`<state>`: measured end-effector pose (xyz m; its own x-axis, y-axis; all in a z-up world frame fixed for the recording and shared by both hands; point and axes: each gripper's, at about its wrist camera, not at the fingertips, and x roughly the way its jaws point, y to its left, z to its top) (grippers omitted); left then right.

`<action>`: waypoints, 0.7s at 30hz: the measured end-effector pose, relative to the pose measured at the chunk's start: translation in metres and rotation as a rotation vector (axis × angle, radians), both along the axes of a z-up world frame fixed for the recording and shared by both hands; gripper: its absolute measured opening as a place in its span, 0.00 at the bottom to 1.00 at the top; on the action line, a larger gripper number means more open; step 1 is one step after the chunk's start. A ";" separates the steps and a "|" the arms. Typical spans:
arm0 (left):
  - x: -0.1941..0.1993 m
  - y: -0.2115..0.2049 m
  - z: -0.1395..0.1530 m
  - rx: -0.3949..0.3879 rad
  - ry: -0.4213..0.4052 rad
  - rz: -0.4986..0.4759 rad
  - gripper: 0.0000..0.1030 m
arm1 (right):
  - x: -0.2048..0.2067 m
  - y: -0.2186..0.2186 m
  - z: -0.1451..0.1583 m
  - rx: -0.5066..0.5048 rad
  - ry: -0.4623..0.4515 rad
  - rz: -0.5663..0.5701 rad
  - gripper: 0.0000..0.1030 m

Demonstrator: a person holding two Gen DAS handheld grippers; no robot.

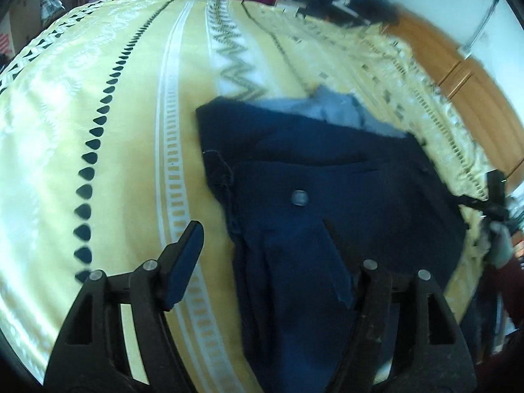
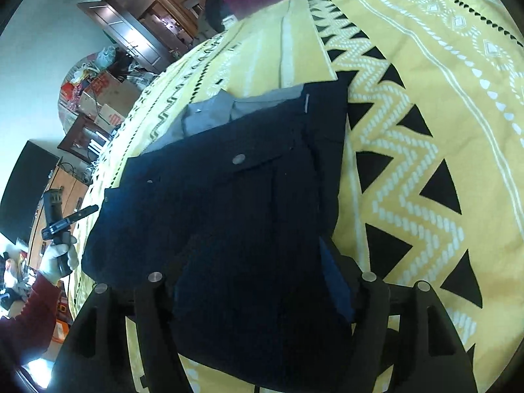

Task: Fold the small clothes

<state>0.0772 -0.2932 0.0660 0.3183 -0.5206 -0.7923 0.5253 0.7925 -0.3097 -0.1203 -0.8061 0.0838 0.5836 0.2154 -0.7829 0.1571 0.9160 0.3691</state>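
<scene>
Navy shorts (image 1: pixel 327 203) are laid folded on yellow bedspread (image 1: pixel 131 131), grey garment (image 2: pixel 209 114) beneath; left gripper (image 1: pixel 262 245) and right gripper (image 2: pixel 262 262) are released, gripping nothing; folding appears nearly finished.

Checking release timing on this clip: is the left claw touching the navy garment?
Cannot tell. In the left wrist view the left claw stands open; one finger is over the yellow bedspread, the other overlaps the navy garment, but dark on dark hides any gap.
</scene>
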 end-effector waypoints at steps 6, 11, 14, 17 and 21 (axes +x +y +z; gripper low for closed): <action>0.009 -0.010 -0.006 -0.018 -0.025 -0.010 0.61 | 0.001 0.002 -0.003 0.004 0.015 -0.006 0.72; 0.006 -0.012 -0.006 -0.027 -0.034 -0.038 0.37 | -0.001 0.003 0.000 -0.002 0.000 0.000 0.72; 0.004 -0.003 -0.004 -0.049 -0.052 -0.012 0.19 | -0.001 0.004 0.007 -0.022 -0.025 0.016 0.73; 0.005 0.003 -0.005 -0.083 -0.050 0.003 0.17 | 0.009 0.001 0.012 -0.064 -0.040 0.037 0.73; 0.005 -0.003 -0.005 -0.064 -0.053 0.001 0.17 | 0.038 -0.007 0.013 -0.091 -0.062 0.054 0.72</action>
<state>0.0822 -0.2958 0.0609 0.3597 -0.5688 -0.7396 0.5412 0.7729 -0.3312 -0.0819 -0.8133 0.0970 0.6210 0.1779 -0.7633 0.0859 0.9526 0.2919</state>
